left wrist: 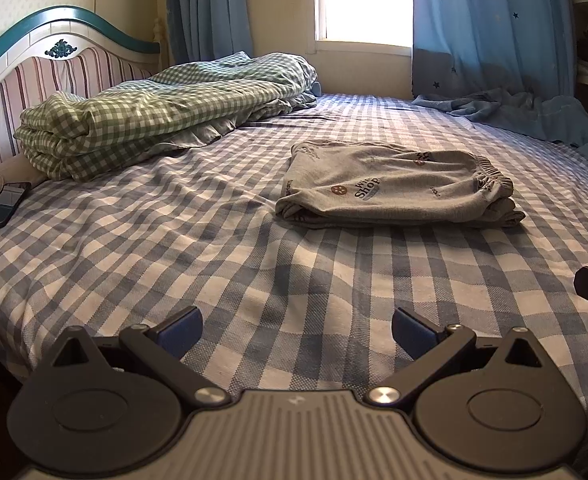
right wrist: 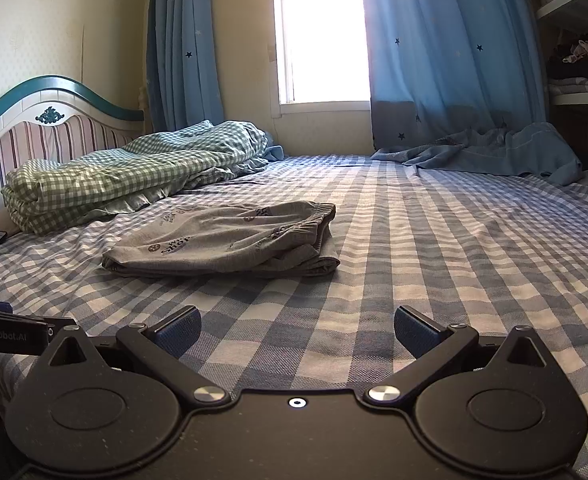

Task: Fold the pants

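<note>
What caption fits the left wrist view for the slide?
Left gripper open and empty above checked bedsheet; grey pants lie folded beyond it.

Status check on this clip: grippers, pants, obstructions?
Left gripper open, right gripper open, both empty. Grey pants folded on bedsheet, untouched. Nothing in the way.

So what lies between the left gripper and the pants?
Nothing but bare checked sheet. In the left wrist view, the open left gripper faces the folded pants across it.
</note>
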A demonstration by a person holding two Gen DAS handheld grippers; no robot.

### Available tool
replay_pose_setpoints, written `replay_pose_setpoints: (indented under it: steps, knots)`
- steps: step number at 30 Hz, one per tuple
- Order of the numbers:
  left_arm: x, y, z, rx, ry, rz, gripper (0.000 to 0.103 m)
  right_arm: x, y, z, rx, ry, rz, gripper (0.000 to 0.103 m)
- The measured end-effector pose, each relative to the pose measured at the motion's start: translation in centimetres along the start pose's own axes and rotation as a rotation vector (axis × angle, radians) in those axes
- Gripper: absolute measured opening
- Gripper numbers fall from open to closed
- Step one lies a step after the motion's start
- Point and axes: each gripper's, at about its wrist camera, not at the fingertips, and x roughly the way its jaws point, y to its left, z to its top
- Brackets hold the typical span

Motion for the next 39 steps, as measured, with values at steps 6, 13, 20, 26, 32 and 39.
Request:
replay_pose_setpoints:
  steps: [6, 13, 20, 26, 32, 39]
  knots:
    - [-0.04, -0.04, -0.01, 0.001, -0.001, -0.004, 0.103, -0.04, 0.01, 0.01, 0.001, -0.001, -0.001, 0.102]
    - [-0.10, -0.12, -0.06, 0.012, -0.004, -0.006, 0.103, -0.07, 0.02, 0.02, 0.001, -0.001, 0.000, 0.102]
    - [-0.19, -0.11, -0.01, 0.011, 0.001, -0.017, 0.103, -0.15, 0.07, 0.04, 0.000, -0.001, 0.003, 0.102]
    - [-0.25, -0.27, -0.02, 0.019, 0.005, -0.026, 0.103, -0.26, 0.26, -0.03, -0.001, 0.000, 0.005, 0.102]
    - [-0.14, -0.45, 0.07, 0.028, 0.017, -0.018, 0.103, -0.30, 0.38, -0.08, -0.002, -0.001, 0.005, 0.102]
    - [-0.34, -0.69, 0.14, 0.047, -0.003, -0.025, 0.103, -0.42, 0.45, -0.19, -0.004, 0.002, 0.008, 0.102]
